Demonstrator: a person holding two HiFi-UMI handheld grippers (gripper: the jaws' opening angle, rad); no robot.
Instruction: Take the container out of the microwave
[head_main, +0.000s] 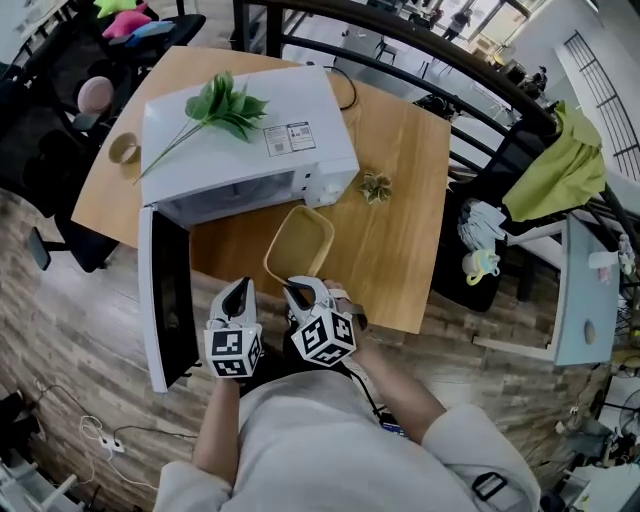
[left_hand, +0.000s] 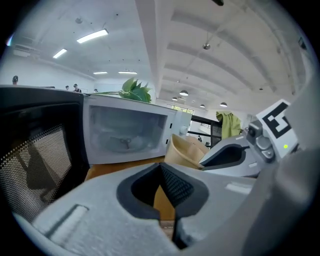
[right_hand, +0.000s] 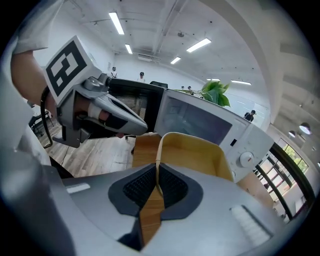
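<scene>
A white microwave stands on the wooden table with its door swung open to the left. Its cavity holds only the glass turntable. The yellow container sits on the table just in front of the microwave. My right gripper is shut on the thin near rim of the container, the wall pinched between its pads. Close on its left, my left gripper is shut on nothing, beside the container and not touching it.
A green leafy sprig lies on top of the microwave. To the microwave's right a small plant sits on the table, and a tape roll lies at its left edge. A black railing runs behind; a green cloth hangs at right.
</scene>
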